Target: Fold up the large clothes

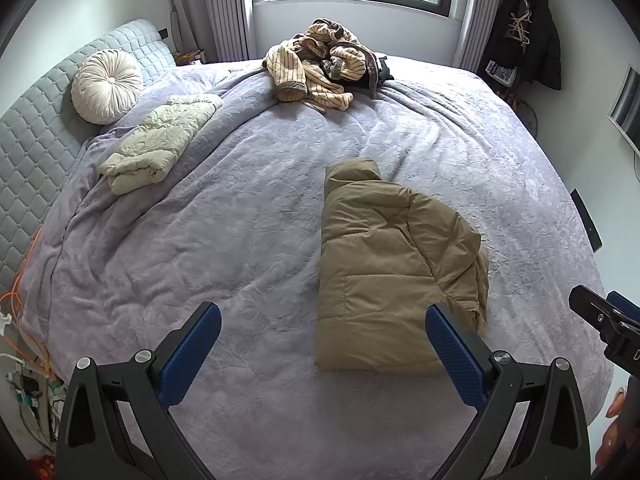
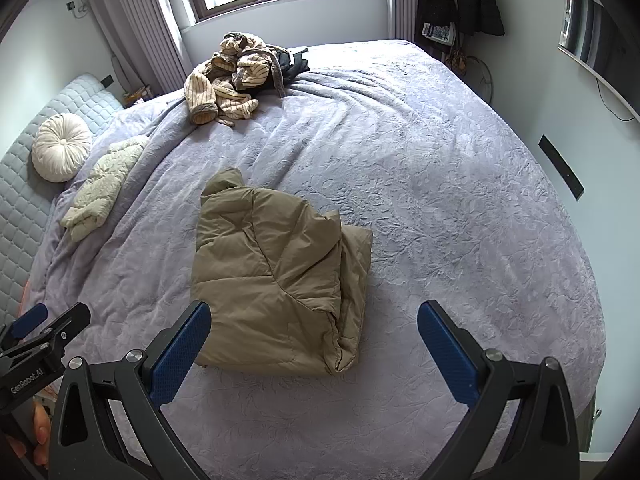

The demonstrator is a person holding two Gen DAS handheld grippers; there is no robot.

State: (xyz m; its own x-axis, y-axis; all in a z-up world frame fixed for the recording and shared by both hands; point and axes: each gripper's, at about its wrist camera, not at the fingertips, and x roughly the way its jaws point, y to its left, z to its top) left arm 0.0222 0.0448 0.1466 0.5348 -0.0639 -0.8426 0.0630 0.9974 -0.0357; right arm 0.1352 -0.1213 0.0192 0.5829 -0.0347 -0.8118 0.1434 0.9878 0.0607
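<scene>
A tan puffer jacket point(image 1: 384, 264) point(image 2: 276, 276) lies folded lengthwise on the lavender bedspread point(image 1: 240, 220) point(image 2: 460, 220), collar toward the window. My left gripper point(image 1: 322, 316) hovers open above the near edge of the bed, its right pad just in front of the jacket's hem corner. My right gripper point(image 2: 314, 314) also hangs open over the jacket's hem, nothing between its blue pads. Each gripper shows at the edge of the other's view: the right gripper point(image 1: 600, 312) and the left gripper point(image 2: 44, 320).
A folded cream quilted jacket point(image 1: 160, 140) point(image 2: 104, 188) lies near the headboard beside a round cushion point(image 1: 106, 86). A striped robe heap point(image 1: 320, 64) point(image 2: 236, 72) with dark clothes sits at the far edge. Cables point(image 1: 24, 300) hang at the bed's left side.
</scene>
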